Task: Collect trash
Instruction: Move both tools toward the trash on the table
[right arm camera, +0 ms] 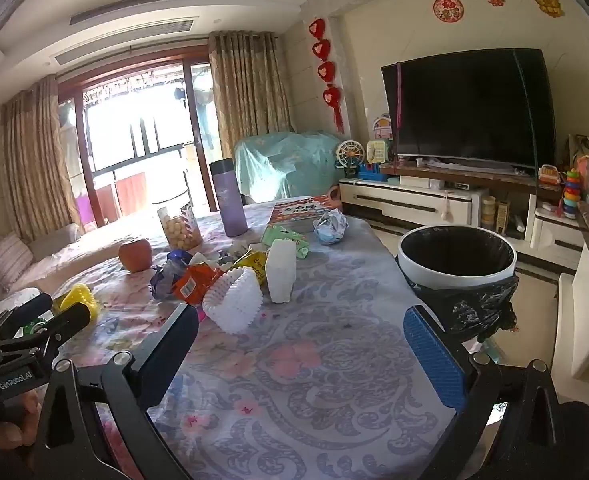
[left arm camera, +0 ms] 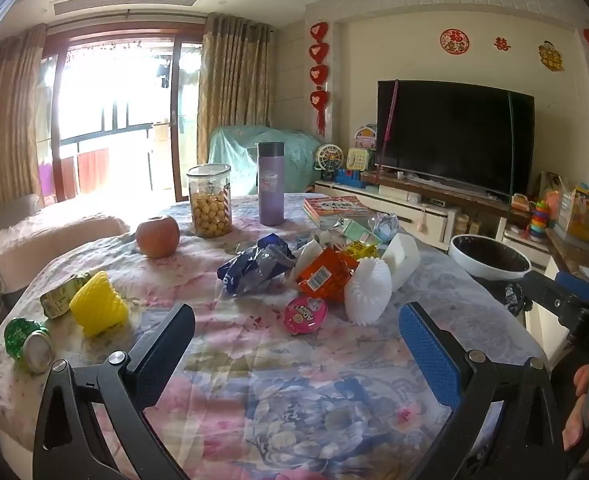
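Left wrist view first: my left gripper [left arm camera: 296,334] hangs over the near part of the flowered tablecloth [left arm camera: 294,400] with its jaws spread wide and nothing between them. Just beyond lies a pink round snack lid [left arm camera: 305,314], and off to my left a crushed green can [left arm camera: 28,344] beside a yellow foam net [left arm camera: 98,304] and a flattened green carton [left arm camera: 60,294]. Farther on is the main heap of trash: a blue wrapper [left arm camera: 254,266], an orange wrapper [left arm camera: 322,274], a white foam net [left arm camera: 366,290] and a white block [left arm camera: 404,254], all touching or overlapping. Behind them stand an apple [left arm camera: 157,236], a jar of round snacks [left arm camera: 210,202] and a purple flask [left arm camera: 271,184]. From the right wrist view, my right gripper [right arm camera: 300,340] is likewise wide open and empty above the cloth, the white foam net just ahead of its left finger. Beside the table edge on my right stands the white bin [right arm camera: 456,258] with its black liner, well apart from the heap.
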Demonstrator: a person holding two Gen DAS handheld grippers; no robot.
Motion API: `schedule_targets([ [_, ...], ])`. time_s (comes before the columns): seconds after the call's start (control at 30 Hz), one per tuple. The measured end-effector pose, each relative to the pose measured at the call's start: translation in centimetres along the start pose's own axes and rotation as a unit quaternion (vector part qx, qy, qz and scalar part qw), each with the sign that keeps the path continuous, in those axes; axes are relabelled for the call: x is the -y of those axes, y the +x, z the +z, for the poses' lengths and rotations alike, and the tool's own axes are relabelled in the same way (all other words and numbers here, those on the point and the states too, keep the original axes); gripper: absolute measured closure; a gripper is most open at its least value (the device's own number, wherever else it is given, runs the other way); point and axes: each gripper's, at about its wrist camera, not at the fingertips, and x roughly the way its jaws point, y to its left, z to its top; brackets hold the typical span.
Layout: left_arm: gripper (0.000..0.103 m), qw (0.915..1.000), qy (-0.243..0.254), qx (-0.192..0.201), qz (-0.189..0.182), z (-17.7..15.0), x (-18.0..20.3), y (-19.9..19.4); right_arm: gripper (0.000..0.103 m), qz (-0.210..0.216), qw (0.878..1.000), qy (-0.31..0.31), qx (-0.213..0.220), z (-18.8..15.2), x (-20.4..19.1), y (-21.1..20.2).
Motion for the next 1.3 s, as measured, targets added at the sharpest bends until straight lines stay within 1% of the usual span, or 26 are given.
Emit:
schedule_targets([
  [1.07, 0.001, 1.0, 0.001, -0.001, 0.001, -0.1, 0.1, 0.0, 0.0, 0.011, 1.0, 0.007, -0.001, 0.0, -0.2, 0.0],
  [1.13, 0.001, 1.0, -0.001, -0.003, 0.0, -0.7, 0.5, 0.6, 0.0, 0.012, 1.0, 0.007, -0.001, 0.0, -0.3, 0.0],
  [1.3, 0.001, 1.0, 0.0, -0.009, 0.001, -0.6, -0.2, 1.1, 0.0, 0.016, 1.0, 0.01, -0.005, -0.1, -0.3, 0.1],
])
